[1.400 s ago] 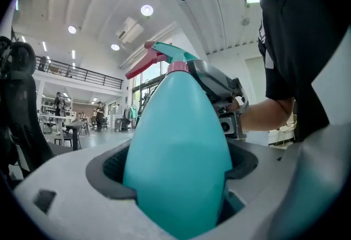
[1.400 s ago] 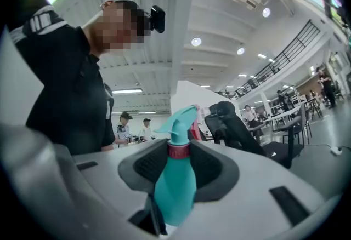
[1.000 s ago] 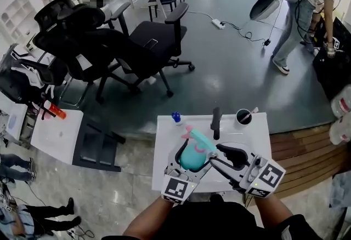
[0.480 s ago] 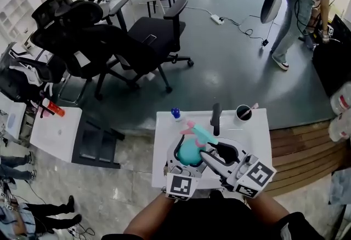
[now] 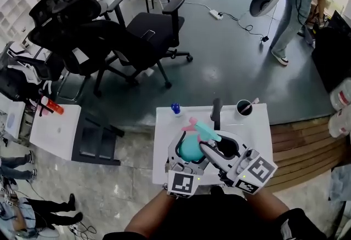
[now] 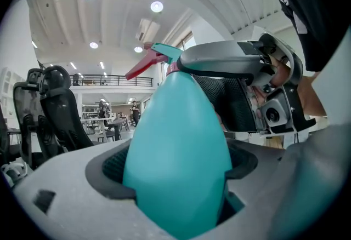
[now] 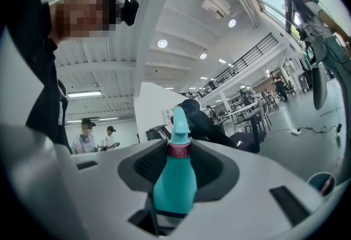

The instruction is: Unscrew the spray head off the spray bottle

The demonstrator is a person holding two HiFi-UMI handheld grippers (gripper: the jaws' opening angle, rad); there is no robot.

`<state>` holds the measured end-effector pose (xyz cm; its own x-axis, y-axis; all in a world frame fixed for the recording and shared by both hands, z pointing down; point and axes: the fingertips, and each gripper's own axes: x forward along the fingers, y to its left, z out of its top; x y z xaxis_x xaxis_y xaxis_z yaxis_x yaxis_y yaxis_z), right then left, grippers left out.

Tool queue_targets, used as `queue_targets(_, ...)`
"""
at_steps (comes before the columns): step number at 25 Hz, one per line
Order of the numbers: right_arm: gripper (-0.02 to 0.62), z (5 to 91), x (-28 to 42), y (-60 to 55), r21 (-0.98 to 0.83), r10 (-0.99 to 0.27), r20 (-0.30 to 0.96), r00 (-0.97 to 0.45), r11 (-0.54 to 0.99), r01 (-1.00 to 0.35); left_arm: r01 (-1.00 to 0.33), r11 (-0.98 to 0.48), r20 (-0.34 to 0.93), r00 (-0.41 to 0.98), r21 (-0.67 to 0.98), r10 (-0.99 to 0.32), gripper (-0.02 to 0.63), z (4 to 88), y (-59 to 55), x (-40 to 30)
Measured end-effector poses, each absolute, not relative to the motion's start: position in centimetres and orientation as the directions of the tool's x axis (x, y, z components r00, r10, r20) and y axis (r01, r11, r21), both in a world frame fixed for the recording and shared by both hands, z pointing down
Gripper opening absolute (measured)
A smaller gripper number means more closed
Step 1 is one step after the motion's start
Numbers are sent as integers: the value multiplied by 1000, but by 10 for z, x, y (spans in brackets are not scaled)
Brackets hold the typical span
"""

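A teal spray bottle stands upright over the small white table. My left gripper is shut on its body, which fills the gap between the jaws in the left gripper view. The spray head is teal with a pink trigger and points away to the left. My right gripper reaches in from the right, its jaws shut at the neck. In the right gripper view the pink collar sits between the dark pads under the spray head.
On the table's far edge stand a small blue-capped bottle, a dark upright object and a black cup. Black office chairs stand beyond. A person walks at the far right. A low white table is to the left.
My right gripper has slid left, from beside the bottle to its neck, with its jaws drawn in around the spray head. The left gripper and bottle have barely moved.
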<state>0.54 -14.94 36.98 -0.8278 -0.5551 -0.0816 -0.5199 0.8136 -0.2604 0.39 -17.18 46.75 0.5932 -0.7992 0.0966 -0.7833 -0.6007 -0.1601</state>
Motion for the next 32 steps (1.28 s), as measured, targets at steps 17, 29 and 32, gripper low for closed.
queue_targets(17, 133, 360, 17, -96, -92, -193, -109, -975, 979, -184, -388, -920, -1, 921, 64, -389, 466, 446, -113, 47)
queue_targets(29, 155, 351, 30, -103, -118, -193, -199, -961, 978, -172, -481, -877, 30, 877, 20, -480, 466, 443, -128, 41)
queue_targets(32, 155, 355, 38, -122, -136, -331, -219, -918, 942, -307, -599, -800, 72, 797, -28, -600, 466, 455, -149, 27)
